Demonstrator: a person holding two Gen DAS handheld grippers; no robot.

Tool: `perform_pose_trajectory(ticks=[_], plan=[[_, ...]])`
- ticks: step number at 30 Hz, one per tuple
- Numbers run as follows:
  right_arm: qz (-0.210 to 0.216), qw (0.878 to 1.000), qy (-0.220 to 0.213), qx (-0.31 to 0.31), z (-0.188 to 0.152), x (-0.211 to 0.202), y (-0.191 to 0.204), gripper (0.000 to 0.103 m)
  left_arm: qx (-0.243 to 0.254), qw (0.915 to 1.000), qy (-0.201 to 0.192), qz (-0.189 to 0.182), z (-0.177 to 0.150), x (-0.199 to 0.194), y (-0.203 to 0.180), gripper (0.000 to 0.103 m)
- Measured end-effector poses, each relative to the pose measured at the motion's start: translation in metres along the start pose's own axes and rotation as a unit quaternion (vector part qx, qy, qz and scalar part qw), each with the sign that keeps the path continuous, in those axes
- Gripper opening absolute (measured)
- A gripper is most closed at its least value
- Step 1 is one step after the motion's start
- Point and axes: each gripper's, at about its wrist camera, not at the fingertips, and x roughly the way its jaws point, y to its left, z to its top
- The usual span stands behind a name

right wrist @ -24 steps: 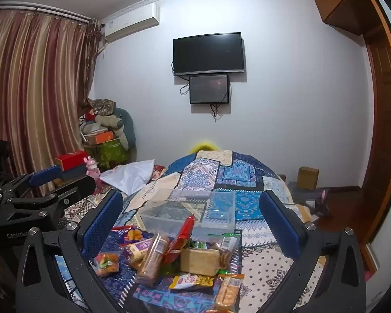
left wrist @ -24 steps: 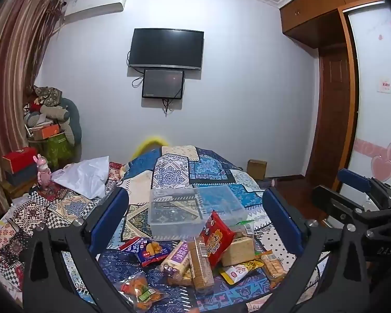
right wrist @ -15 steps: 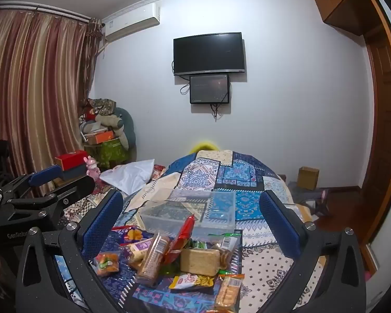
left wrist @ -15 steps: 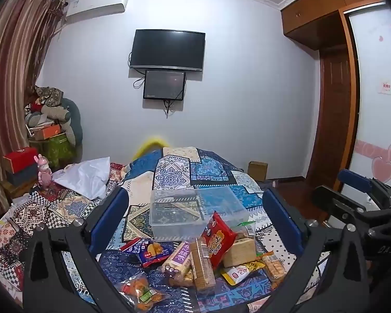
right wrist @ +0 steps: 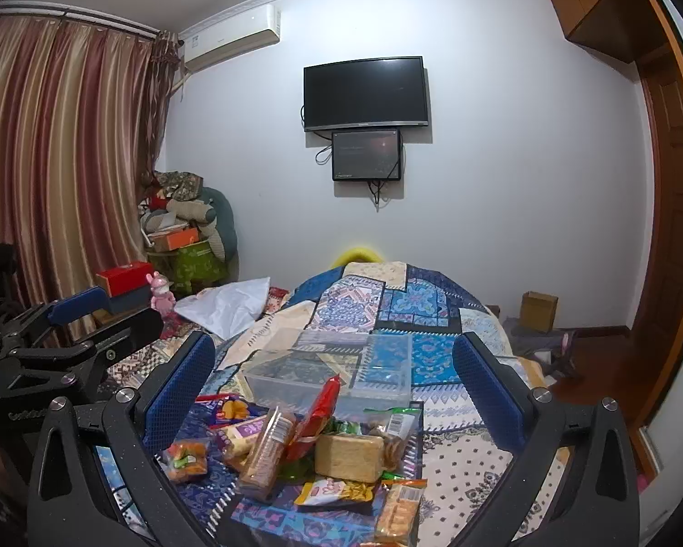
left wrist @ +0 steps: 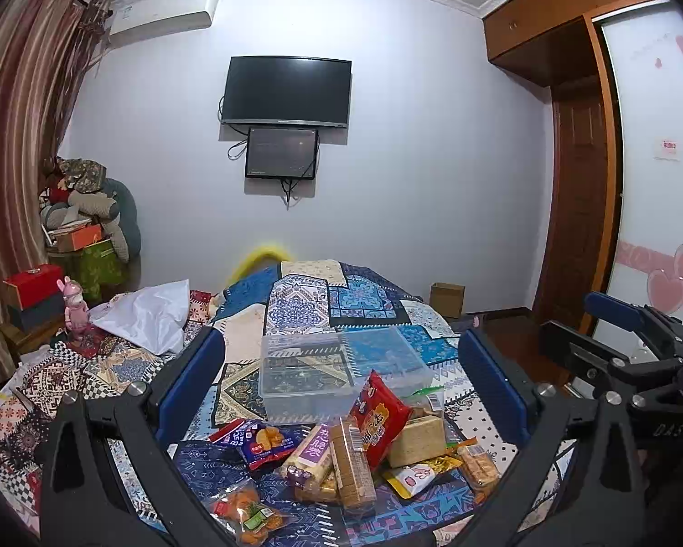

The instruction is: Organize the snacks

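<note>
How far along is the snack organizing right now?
Nothing looks done yet: the clear plastic bin on the bed appears empty. Nothing is in hand either; the left claw and right claw are both open above the pile. All the sorting is left: the red packet, the cracker sleeve and the other snacks lie heaped in front of the bin.

The bed's quilt (left wrist: 341,301) is a patchwork of blue, cream and navy ornamental panels. On it stands a clear plastic box (left wrist: 337,374). Before the box lie a red packet (left wrist: 378,415), a purple-and-cream wrapper (left wrist: 312,451) and a pale tan biscuit block (left wrist: 416,433). The left tongs (left wrist: 341,380) and right tongs (right wrist: 334,385) have black frames with blue pads. Striped maroon-and-gold curtains (right wrist: 59,173) hang beside a white wall (right wrist: 501,182).
</note>
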Motion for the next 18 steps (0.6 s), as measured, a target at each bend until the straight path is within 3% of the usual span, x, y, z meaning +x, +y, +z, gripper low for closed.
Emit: perform_pose_trajectory(ticks=[18], plan=[[0.001,1.000,0.007,0.007,-0.0004,0.0022,-0.0032,0.103,0.005,1.0000,-0.002,0.005,-0.0018,-0.0019,-0.0037,0.103]])
